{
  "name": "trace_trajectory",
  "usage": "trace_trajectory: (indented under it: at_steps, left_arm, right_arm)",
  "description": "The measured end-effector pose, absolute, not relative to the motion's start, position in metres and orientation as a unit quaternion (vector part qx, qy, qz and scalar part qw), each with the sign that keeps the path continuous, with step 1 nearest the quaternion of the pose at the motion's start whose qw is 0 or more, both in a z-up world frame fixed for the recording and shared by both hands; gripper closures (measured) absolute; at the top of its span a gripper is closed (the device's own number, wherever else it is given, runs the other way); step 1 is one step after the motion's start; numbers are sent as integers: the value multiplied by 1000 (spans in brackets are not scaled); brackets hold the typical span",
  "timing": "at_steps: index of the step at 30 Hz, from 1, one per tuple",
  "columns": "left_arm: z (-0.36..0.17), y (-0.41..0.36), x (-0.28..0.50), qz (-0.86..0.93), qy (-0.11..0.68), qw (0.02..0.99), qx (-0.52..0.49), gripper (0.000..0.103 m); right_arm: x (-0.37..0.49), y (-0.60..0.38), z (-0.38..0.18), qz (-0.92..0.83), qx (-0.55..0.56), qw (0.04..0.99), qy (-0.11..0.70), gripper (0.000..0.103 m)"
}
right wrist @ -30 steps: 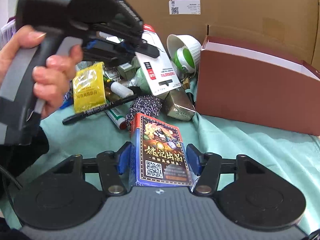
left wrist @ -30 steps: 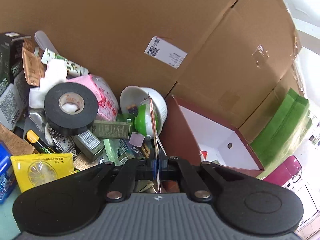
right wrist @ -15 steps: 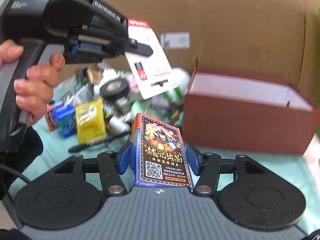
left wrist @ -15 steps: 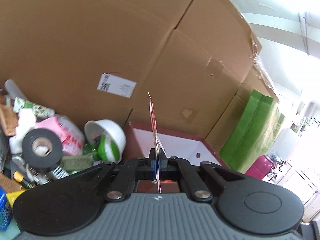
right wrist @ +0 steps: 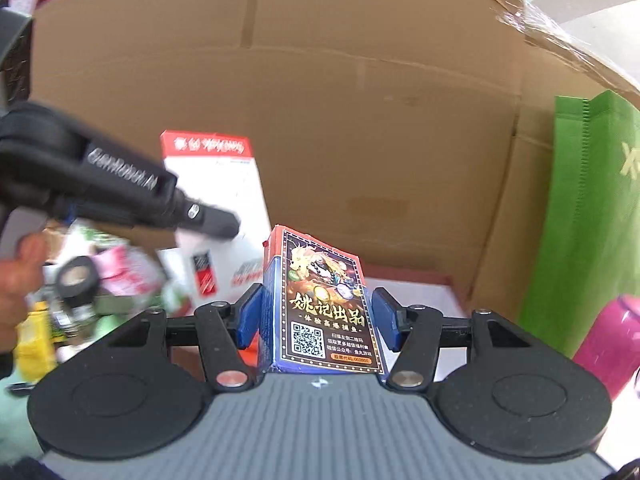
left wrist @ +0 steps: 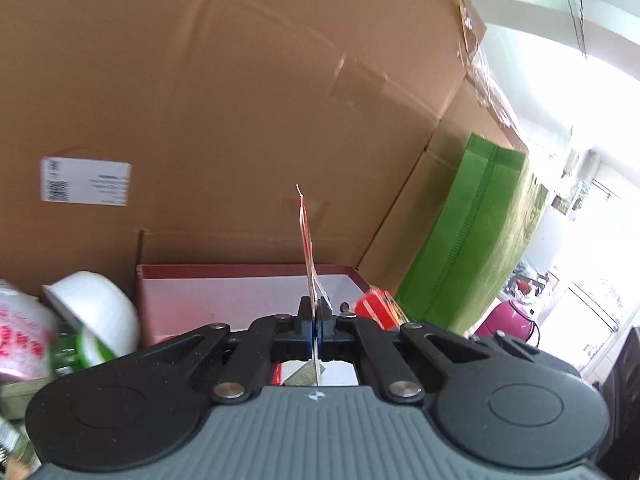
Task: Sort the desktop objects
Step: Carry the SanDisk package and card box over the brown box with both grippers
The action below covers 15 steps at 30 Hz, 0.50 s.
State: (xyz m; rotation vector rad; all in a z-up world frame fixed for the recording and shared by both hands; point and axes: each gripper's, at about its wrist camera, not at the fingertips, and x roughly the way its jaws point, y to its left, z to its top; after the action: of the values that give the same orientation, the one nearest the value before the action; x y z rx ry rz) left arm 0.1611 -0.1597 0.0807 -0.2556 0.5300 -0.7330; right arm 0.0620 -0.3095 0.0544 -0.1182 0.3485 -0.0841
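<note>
My left gripper [left wrist: 316, 312] is shut on a thin white-and-red card package [left wrist: 307, 248], seen edge-on and standing up from the pads. From the right wrist view the same package [right wrist: 224, 184] hangs flat in the left gripper [right wrist: 216, 220], held by a hand [right wrist: 16, 280] at the left. My right gripper [right wrist: 320, 316] is shut on a blue-and-black playing-card box [right wrist: 324, 304] with gold lettering and a QR code, upright between the blue pads. A maroon box with a white inside [left wrist: 240, 272] lies open just beyond both grippers, its rim [right wrist: 416, 270] behind the card box.
Big cardboard cartons [left wrist: 240, 100] wall off the back. A green fabric bag [left wrist: 472, 232] and a magenta bottle [left wrist: 516, 316] stand to the right. At the left lies the pile: a white bowl [left wrist: 100, 308], a black tape roll [right wrist: 76, 280], a yellow sachet [right wrist: 32, 344].
Both grippers have risen and swung right toward the maroon box, each keeping its load. The pile has slid to the left edge of both views.
</note>
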Motion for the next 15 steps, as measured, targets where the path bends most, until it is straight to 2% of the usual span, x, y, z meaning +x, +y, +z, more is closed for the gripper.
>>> trace_trajectory:
  at_steps: [15]
  left_arm:
    - [13,-243,245,-350,368,859,-75,103]
  right_arm:
    - [173,-391,-9,-97,-60,946,303,46]
